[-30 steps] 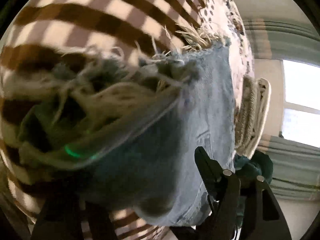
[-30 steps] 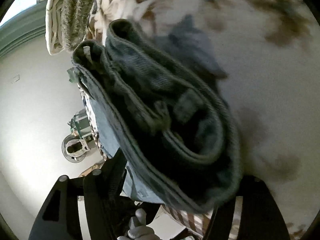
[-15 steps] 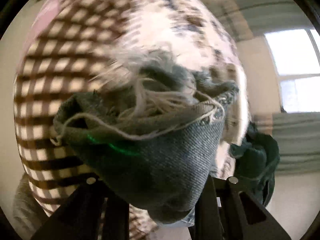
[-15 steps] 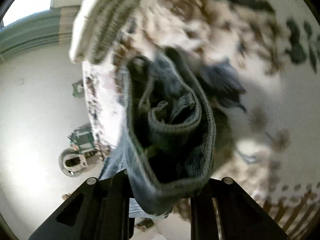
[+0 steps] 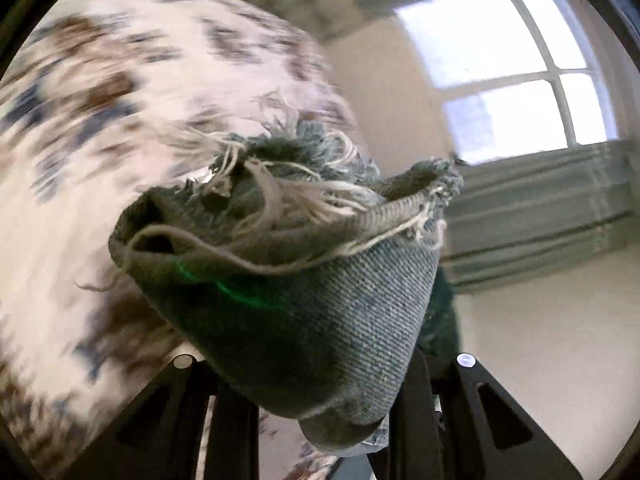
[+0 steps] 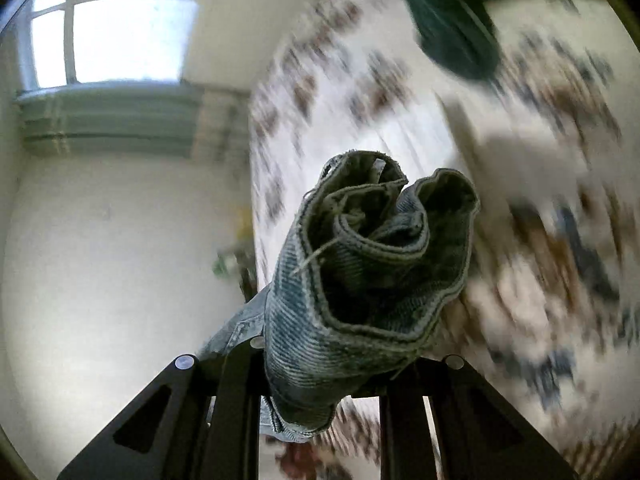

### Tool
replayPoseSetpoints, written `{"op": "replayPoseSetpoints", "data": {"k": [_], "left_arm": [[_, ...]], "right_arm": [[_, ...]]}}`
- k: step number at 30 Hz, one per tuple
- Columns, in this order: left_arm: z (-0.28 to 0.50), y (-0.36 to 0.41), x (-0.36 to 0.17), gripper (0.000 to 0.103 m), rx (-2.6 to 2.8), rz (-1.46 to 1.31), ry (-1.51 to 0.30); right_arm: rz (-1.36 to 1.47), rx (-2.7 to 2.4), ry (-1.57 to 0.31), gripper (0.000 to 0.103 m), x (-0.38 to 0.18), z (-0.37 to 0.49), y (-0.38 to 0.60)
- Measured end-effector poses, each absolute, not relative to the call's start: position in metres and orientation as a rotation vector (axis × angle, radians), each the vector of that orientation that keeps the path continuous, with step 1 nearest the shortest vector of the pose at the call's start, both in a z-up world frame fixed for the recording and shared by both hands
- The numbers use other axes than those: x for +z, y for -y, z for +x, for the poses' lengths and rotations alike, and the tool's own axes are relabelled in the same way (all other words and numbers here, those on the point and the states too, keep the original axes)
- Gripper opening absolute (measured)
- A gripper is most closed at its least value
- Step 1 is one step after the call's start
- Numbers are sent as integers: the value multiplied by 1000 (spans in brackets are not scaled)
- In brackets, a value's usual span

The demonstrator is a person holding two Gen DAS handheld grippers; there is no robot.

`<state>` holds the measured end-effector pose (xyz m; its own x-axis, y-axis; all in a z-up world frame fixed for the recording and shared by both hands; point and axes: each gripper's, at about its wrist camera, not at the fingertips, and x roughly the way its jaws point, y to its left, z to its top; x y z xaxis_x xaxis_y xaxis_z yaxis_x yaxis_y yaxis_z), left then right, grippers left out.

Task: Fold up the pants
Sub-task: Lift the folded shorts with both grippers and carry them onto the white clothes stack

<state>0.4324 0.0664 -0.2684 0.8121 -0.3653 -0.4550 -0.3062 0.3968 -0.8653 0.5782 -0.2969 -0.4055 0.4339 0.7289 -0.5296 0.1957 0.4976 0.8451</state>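
Above the patterned bed, the left claw clamps the pants at the frayed hem, the right claw apparently at the waistband, their length spanning both, neither nearer.

Left gripper jaws clamped on pants, frayed denim hem bunched up toward lens. Green light streak across the fabric. Blurred spotted bedspread behind on left, window upper right, dark green cloth behind the denim.
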Motion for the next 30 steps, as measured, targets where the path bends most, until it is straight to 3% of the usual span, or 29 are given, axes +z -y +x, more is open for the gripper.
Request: {"op": "replayPoseSetpoints", "data": {"k": [6,8,12,17,20,23,30], "left_arm": [[576,-100,-263,19,-208,-1088,-652],[602,-107,-292,19,-221,-1065,-693],[633,-121,-397,19,-221,-1039,-885],[607,-130,-482,23,-178,-1059,-1051],[592,-134,-490,27,-198,-1057,-1094],[581,-140,-480,32,-202,-1071,-1117],[577,-152,-451,39,-163,-914,-1181]], "right_arm": [[1033,360,-909,17,-380,682,273],[1033,327,-901,17,-406,705,265],[1059,253,-971,17,-500,719,254],[1042,182,-1088,18,-592,699,243],[1064,179,-1104,25,-606,693,243],[1080,170,-1148,42,-614,693,248],[979,75,-1178,46,-596,673,261]]}}
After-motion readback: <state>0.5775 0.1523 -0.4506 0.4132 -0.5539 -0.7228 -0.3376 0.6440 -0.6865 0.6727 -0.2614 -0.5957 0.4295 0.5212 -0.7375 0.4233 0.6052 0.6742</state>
